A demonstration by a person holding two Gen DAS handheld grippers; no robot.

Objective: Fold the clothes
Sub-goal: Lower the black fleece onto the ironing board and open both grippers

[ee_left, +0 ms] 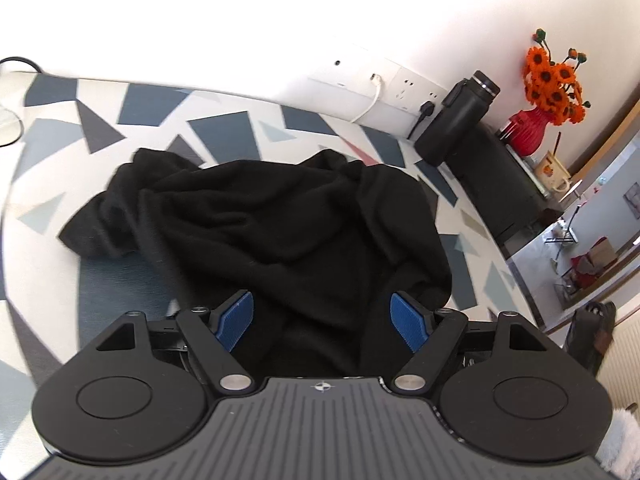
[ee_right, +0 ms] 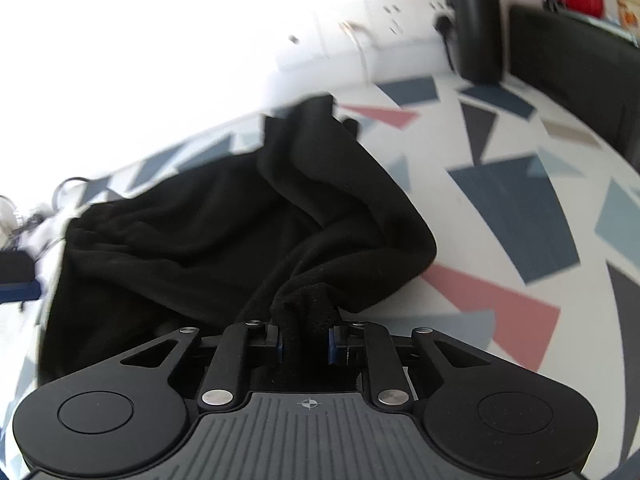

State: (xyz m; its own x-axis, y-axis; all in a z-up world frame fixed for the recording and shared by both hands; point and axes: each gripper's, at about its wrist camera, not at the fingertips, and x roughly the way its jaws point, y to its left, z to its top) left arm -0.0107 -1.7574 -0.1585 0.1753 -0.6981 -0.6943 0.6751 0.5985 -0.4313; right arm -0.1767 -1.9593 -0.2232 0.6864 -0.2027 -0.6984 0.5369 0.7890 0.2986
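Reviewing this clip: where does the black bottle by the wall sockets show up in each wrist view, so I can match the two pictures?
Left wrist: the black bottle stands upper right, beyond the black garment, left of the red vase of orange flowers.
Right wrist: the black bottle sits at the top edge, right of centre, blurred and cropped.
Shared landmark: the white wall sockets just left of the bottle in both views.

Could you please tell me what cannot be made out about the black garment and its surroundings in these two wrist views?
- Left wrist view: the black garment is crumpled, so its type, sleeves and collar are hidden; the left gripper covers its near edge.
- Right wrist view: the cloth end inside the right gripper is hidden by its fingers.
- Right wrist view: the black bottle is blurred and cut off at the top.
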